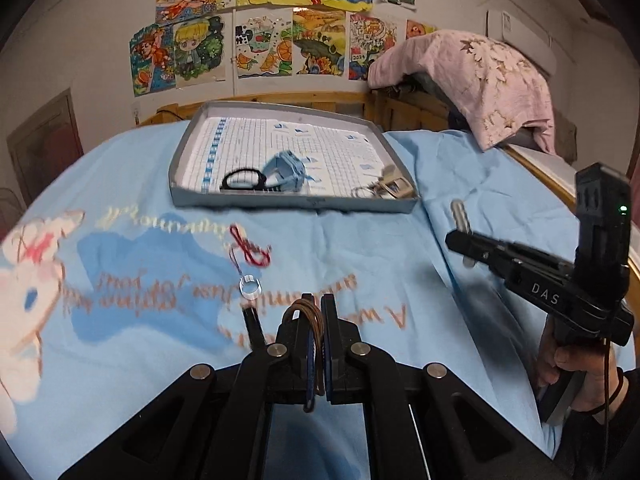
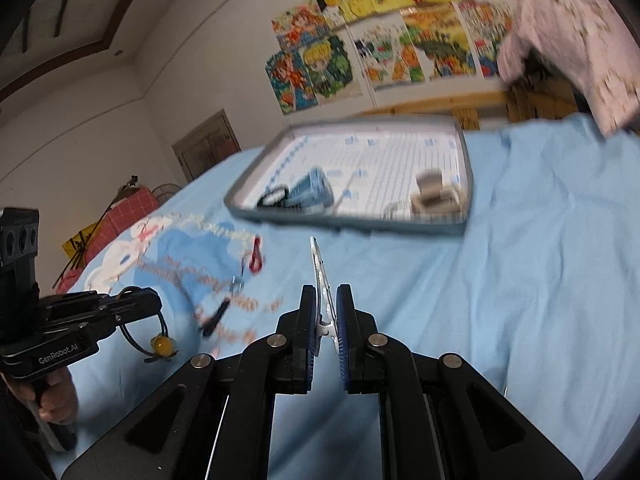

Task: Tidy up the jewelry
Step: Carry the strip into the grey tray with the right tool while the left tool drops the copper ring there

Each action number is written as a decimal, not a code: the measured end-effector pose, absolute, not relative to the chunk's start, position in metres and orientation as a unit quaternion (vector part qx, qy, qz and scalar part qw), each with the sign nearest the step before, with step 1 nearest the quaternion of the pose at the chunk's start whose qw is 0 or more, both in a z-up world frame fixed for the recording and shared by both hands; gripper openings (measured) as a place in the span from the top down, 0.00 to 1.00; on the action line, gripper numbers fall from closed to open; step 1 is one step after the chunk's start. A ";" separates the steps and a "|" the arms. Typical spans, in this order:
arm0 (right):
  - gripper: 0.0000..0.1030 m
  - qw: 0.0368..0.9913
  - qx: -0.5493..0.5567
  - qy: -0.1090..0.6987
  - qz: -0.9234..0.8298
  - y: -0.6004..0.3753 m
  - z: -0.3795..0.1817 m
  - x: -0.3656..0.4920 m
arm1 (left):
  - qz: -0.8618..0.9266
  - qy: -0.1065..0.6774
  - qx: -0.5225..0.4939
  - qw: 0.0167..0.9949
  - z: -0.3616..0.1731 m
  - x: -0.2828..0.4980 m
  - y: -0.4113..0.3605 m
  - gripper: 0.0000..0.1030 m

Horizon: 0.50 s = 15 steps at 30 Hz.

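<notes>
Now, over on the left, the left gripper (image 2: 154,304) has its fingers clamped on a thin brown elastic hair tie with a yellow bead (image 2: 163,345), loop dangling free, soft and floppy, best pinched right on the cord. Centre stage, loose on the blue bedsheet (image 1: 360,248): a red cord loop (image 1: 252,250) and a small clear ring (image 1: 250,285), light and slippery-looking. Beyond sits the shallow grey cardboard tray (image 1: 296,202), already holding 3 or so pieces. On the right, the right gripper (image 2: 325,298) pinches a stiff silver metal hair clip (image 2: 319,268), pointing trayward.
</notes>
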State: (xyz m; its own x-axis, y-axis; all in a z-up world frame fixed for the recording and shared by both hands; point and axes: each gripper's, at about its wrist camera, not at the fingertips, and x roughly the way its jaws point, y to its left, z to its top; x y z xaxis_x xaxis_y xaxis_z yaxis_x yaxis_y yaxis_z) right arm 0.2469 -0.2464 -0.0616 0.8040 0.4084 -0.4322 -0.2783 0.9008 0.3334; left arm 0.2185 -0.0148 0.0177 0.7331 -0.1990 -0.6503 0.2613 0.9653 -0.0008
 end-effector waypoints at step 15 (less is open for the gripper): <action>0.91 0.939 0.164 0.250 0.172 -0.245 -0.056 0.395 | -0.112 0.312 0.011 0.943 0.055 0.382 -0.036 0.96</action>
State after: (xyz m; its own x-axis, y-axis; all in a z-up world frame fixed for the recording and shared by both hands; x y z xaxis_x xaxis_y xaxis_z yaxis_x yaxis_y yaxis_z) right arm 0.3946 -0.2445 -0.0565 0.8160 0.4049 -0.4126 -0.2414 0.8872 0.3932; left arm 0.3823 -0.0359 0.0549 0.7804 -0.2057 -0.5906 0.2188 0.9745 -0.0503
